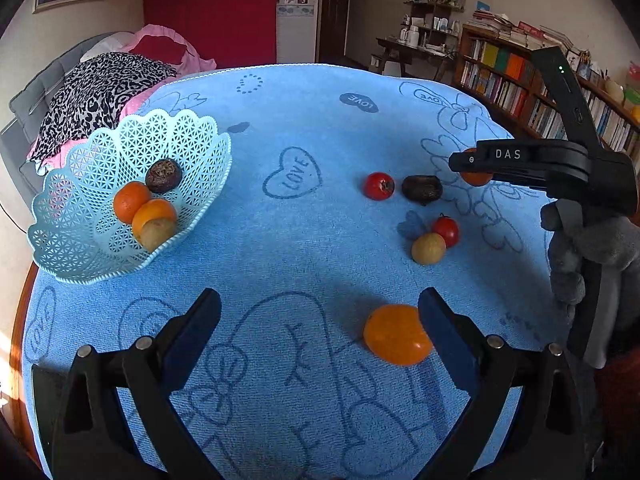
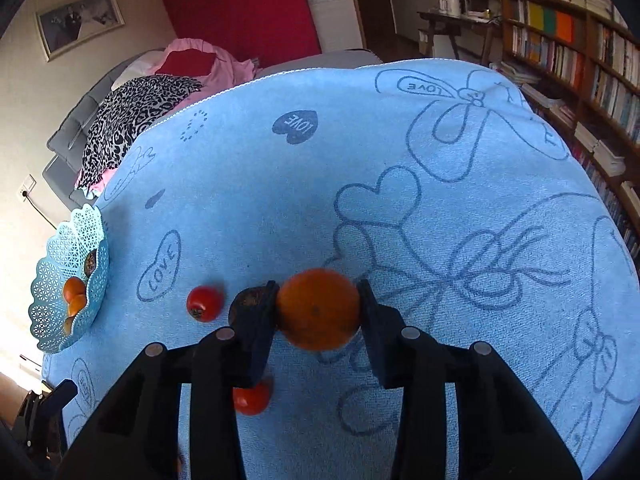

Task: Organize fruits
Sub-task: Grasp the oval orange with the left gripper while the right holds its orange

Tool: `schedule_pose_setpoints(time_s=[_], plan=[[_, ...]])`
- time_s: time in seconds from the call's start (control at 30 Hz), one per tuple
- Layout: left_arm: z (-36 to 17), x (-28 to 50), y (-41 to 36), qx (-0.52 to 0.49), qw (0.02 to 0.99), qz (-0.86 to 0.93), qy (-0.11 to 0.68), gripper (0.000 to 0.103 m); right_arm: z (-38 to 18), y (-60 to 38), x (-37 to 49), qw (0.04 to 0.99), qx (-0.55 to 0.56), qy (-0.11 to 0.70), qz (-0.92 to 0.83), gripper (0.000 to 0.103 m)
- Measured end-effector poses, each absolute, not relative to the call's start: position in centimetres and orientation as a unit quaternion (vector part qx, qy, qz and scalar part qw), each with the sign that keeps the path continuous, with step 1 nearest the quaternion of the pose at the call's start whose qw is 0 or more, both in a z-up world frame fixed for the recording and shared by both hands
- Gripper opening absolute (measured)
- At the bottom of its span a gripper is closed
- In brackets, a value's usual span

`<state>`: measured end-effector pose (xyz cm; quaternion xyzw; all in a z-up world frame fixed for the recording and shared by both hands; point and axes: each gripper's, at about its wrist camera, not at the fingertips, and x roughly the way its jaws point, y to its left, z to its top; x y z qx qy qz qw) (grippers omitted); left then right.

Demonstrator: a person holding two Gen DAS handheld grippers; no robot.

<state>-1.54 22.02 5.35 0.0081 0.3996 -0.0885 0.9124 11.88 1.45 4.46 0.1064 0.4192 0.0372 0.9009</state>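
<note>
Between the right hand-held gripper (image 2: 318, 312) fingers sits an orange (image 2: 319, 309), clamped on both sides and lifted off the blue towel (image 2: 440, 168) covering the desk. Just left of it on the towel: a dark brown fruit (image 2: 245, 300), partly hidden by the finger, then a red tomato (image 2: 204, 303); a second tomato (image 2: 252, 398) lies nearer, under the gripper. Left hand-held gripper (image 1: 320, 320) jaws stand wide apart, low over the towel, with a yellow-orange fruit (image 1: 396, 334) touching (or just beside) its right finger. Light blue lattice basket (image 1: 80, 256) at the far left holds two oranges, a dark fruit and a tan one. Another tan fruit (image 1: 428, 249) rests against a tomato.
</note>
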Motion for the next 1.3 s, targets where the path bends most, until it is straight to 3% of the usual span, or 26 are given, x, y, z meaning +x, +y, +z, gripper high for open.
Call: schedule_pose_setpoints(time_s=[0.37, 0.93, 1.3], plan=[[3.9, -2.1, 18.5, 0.064, 0.908, -0.111, 0.4, 0.099, 3.0, 0.9, 10.6, 0.902, 0.122, 0.411, 0.042, 0.04], [2.4, -1.6, 17.4, 0.057, 0.887, -0.156, 0.43, 0.047, 1.9, 0.7, 10.5, 0.899, 0.13, 0.416, 0.046, 0.04], [4.2, -2.7, 18.4, 0.063, 0.904, -0.131, 0.403, 0.046, 2.1, 0.6, 10.3, 0.901, 0.135, 0.409, 0.049, 0.04]])
